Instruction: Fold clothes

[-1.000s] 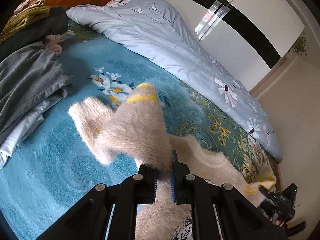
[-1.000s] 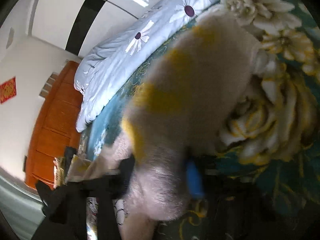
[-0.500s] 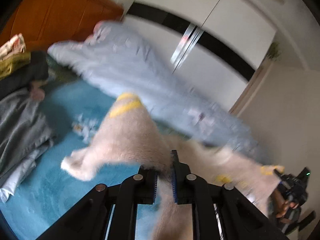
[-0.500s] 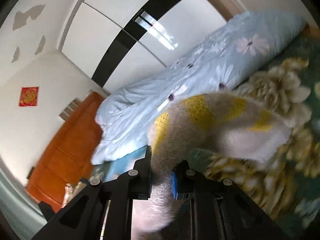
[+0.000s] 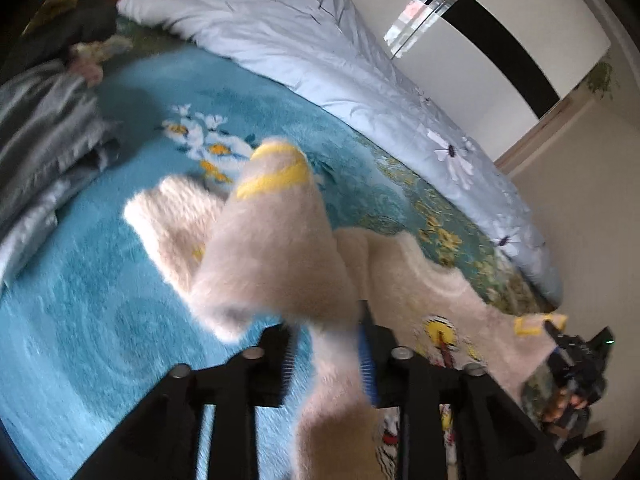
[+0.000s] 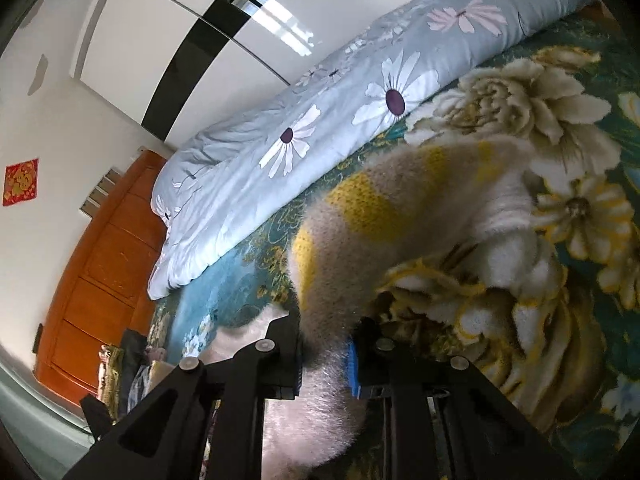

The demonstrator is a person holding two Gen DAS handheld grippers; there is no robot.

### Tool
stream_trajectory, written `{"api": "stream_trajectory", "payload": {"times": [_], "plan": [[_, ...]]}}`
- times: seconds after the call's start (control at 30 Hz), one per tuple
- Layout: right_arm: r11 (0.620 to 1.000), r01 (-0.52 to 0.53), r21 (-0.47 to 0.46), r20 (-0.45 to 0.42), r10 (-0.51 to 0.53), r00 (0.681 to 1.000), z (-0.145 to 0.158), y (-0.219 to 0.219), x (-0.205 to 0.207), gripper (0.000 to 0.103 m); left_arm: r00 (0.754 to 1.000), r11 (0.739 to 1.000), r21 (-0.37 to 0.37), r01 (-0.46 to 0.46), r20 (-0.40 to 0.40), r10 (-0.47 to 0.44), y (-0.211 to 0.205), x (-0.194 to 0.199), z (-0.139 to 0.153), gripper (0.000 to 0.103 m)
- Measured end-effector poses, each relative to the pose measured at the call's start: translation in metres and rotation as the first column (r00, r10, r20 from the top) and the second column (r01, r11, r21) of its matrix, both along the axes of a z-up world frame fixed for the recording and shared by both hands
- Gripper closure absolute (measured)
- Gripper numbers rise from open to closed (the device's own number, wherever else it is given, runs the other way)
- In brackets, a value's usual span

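Note:
A fluffy cream sweater with yellow cuff stripes is spread across the teal flowered bedspread. My left gripper has its jaws parted, with sweater fabric lying between them and one sleeve draped over them. My right gripper also has parted jaws around the other yellow-striped sleeve. The right gripper shows at the far right in the left wrist view, at the sweater's far end.
A rolled pale-blue daisy-print duvet lies along the far side of the bed. A pile of grey and dark clothes sits at the left. White wardrobe doors and an orange wooden headboard stand behind.
Both grippers lifted the sweater up half a second ago and have come back down to the bed. Both pairs of jaws have opened wider around the fabric.

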State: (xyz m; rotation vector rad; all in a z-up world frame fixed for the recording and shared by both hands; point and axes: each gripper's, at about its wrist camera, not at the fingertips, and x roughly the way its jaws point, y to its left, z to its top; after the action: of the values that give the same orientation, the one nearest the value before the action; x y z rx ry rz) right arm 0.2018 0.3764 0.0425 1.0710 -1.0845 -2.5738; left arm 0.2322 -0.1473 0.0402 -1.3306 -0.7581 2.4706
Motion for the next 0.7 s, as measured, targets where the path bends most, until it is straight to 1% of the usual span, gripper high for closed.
{"api": "stream_trajectory", "payload": {"times": [0.03,0.07,0.1,0.13,0.17,0.2,0.23,0.3,0.37,0.47,0.53,0.6,0.63,0.7], "plan": [[1.0,0.003,0.0,0.005,-0.003,1.0,0.001,0.001,0.001,0.082,1.0,1.0,0.026,0.008,0.008,-0.008,-0.002,0.006,-0.002,0.052],[1.0,0.007,-0.004,0.007,-0.007,1.0,0.0,0.0,0.006,0.074,1.0,0.999,0.05,0.016,0.017,-0.017,-0.004,0.013,-0.005,0.047],[1.0,0.008,-0.02,0.01,-0.008,1.0,-0.003,0.001,0.011,0.062,0.999,0.997,0.074,0.023,0.025,-0.025,-0.006,0.021,-0.008,0.046],[0.999,0.007,-0.049,0.016,-0.007,1.0,-0.005,0.002,0.018,0.057,0.999,0.996,0.089,0.027,0.032,-0.03,-0.009,0.028,-0.012,0.042],[0.997,0.003,-0.075,0.017,-0.002,1.0,-0.007,0.002,0.025,0.052,0.999,0.994,0.102,0.031,0.039,-0.035,-0.011,0.035,-0.015,0.041],[0.994,-0.003,-0.108,0.016,0.005,1.0,-0.009,0.003,0.035,0.052,0.998,0.993,0.111,0.03,0.043,-0.035,-0.012,0.04,-0.019,0.04],[0.993,-0.01,-0.121,0.016,0.012,1.0,-0.01,0.003,0.044,0.052,0.998,0.992,0.12,0.028,0.047,-0.034,-0.013,0.046,-0.023,0.04],[0.989,-0.042,-0.141,0.022,0.045,0.999,-0.013,-0.001,0.065,0.052,0.996,0.987,0.153,0.049,0.069,-0.06,-0.012,0.054,-0.033,0.04],[0.976,-0.124,-0.18,0.035,0.133,0.991,-0.019,-0.011,0.082,0.051,0.992,0.982,0.173,0.073,0.09,-0.09,-0.007,0.06,-0.041,0.04],[0.942,-0.248,-0.225,0.052,0.266,0.963,-0.028,-0.032,0.109,0.051,0.985,0.975,0.185,0.122,0.102,-0.142,0.004,0.071,-0.048,0.04],[0.905,-0.307,-0.294,0.045,0.334,0.942,-0.036,-0.046,0.124,0.05,0.98,0.972,0.175,0.155,0.093,-0.173,0.013,0.079,-0.046,0.04],[0.865,-0.352,-0.359,0.037,0.39,0.92,-0.044,-0.057,0.134,0.046,0.975,0.968,0.162,0.189,0.083,-0.205,0.022,0.088,-0.043,0.04],[0.851,-0.367,-0.376,0.037,0.409,0.912,-0.047,-0.062,0.137,0.045,0.973,0.967,0.155,0.201,0.081,-0.215,0.024,0.091,-0.042,0.04],[0.849,-0.398,-0.347,0.058,0.443,0.895,-0.048,-0.074,0.137,0.043,0.969,0.964,0.149,0.22,0.081,-0.234,0.027,0.097,-0.04,0.04]]}}
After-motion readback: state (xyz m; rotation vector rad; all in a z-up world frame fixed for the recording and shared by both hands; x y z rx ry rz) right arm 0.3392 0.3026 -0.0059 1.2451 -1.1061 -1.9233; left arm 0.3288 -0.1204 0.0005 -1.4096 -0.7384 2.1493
